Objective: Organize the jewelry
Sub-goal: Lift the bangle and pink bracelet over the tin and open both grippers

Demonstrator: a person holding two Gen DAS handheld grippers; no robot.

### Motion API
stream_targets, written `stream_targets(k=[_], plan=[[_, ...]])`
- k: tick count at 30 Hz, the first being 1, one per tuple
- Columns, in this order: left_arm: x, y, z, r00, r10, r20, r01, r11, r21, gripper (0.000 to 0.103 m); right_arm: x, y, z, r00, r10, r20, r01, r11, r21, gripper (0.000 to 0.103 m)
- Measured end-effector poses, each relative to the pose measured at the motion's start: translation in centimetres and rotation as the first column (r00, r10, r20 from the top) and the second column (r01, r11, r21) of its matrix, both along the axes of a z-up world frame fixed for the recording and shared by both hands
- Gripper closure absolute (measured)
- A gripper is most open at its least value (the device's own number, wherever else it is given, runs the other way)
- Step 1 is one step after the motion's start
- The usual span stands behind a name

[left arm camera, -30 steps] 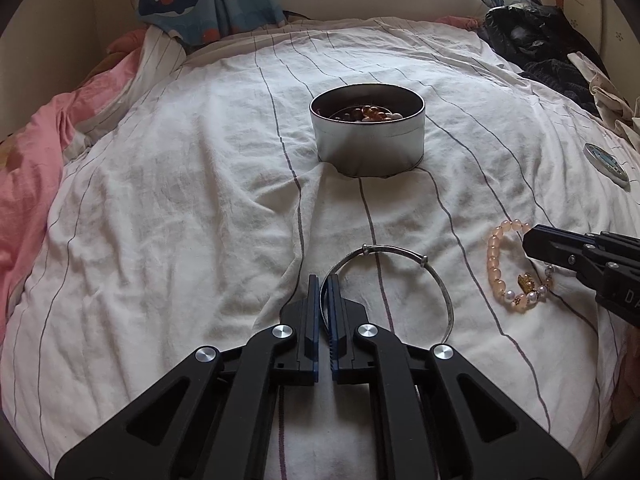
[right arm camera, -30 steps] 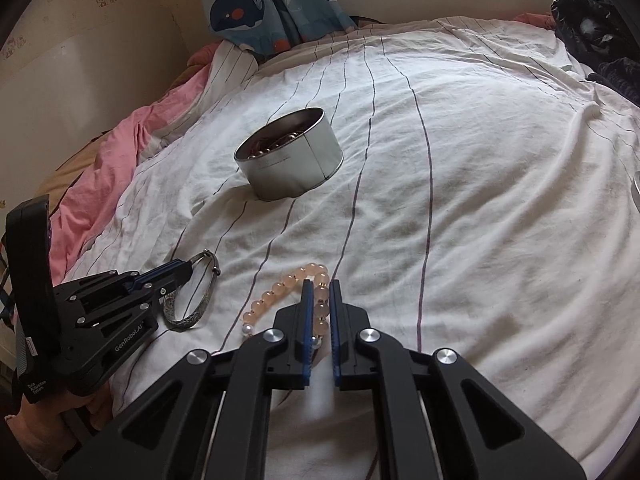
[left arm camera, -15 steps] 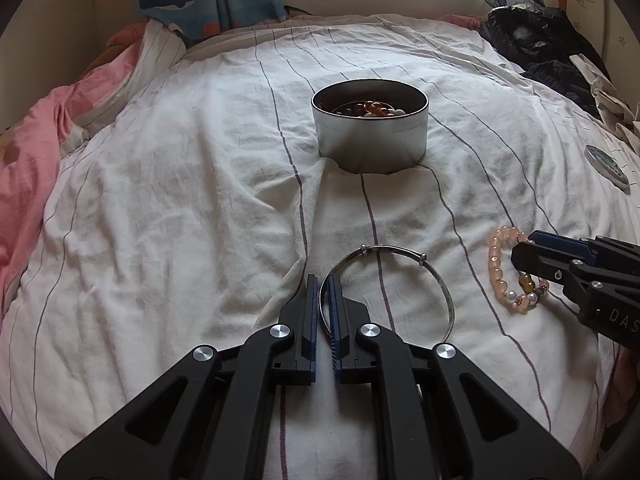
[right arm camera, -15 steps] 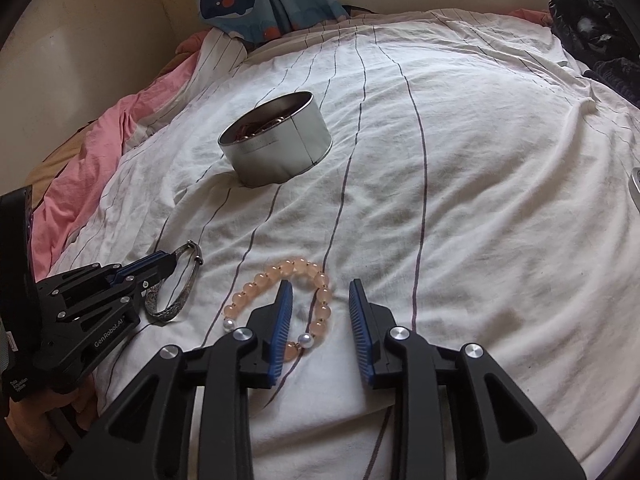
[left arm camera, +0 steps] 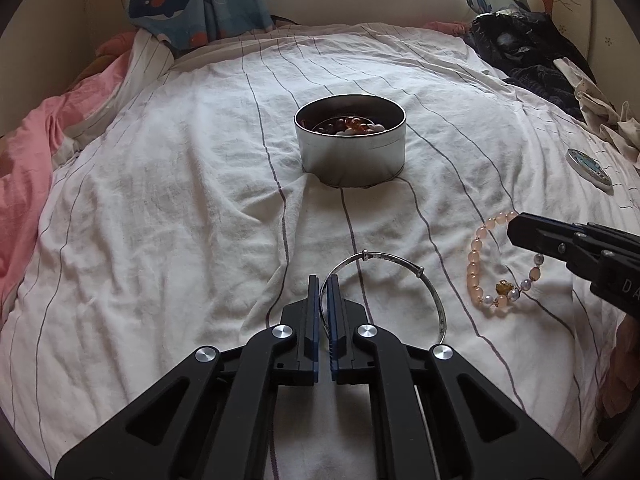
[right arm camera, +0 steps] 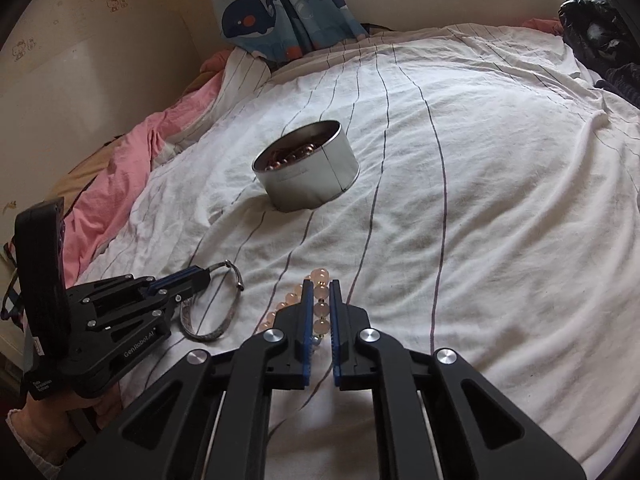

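Observation:
A round silver tin (left arm camera: 350, 141) holding beaded jewelry sits mid-bed; it also shows in the right wrist view (right arm camera: 306, 171). My left gripper (left arm camera: 323, 282) is shut on a thin silver bangle (left arm camera: 404, 268), which lies on the white striped sheet; the bangle also shows in the right wrist view (right arm camera: 224, 312). My right gripper (right arm camera: 321, 284) is shut on a pink bead bracelet (right arm camera: 320, 294). The bracelet (left arm camera: 482, 264) lies right of the bangle, with the right gripper (left arm camera: 520, 228) on its far side.
A small round lid or case (left arm camera: 588, 168) lies at the right edge. Dark clothes (left arm camera: 528, 52) are piled at the back right. A pink blanket (left arm camera: 24, 160) borders the left. A whale-print curtain (right arm camera: 276, 8) hangs behind the bed.
My right gripper opened over the pink bracelet, then closed onto its beads. My left gripper stayed shut on the bangle and barely moved.

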State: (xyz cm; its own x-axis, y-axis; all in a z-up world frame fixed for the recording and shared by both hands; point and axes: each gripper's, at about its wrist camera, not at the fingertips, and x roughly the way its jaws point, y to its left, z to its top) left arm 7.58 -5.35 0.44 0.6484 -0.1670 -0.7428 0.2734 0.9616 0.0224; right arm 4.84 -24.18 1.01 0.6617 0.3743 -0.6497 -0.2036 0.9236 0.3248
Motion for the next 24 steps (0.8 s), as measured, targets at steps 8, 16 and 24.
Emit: stream_targets(k=[8,16,24], plan=[[-0.3,-0.8,1.8,0.999,-0.008,0.032,0.007,1.000,0.011,0.099,-0.3,-0.8,1.4,1.000,-0.011,0.026,0.010,1.000,0.029,0.095],[-0.2,-1.3,3.0,0.998,-0.013,0.057,0.012,1.000,0.020,0.099,-0.4,-1.0,1.7,1.000,-0.007,0.030,0.006,0.999,0.037,0.095],[0.0,-1.6,3.3,0.998,-0.014,0.066,0.012,1.000,0.027,0.099,-0.3,-1.0,1.7,1.000,-0.005,0.027,0.004,0.999,0.047,0.095]])
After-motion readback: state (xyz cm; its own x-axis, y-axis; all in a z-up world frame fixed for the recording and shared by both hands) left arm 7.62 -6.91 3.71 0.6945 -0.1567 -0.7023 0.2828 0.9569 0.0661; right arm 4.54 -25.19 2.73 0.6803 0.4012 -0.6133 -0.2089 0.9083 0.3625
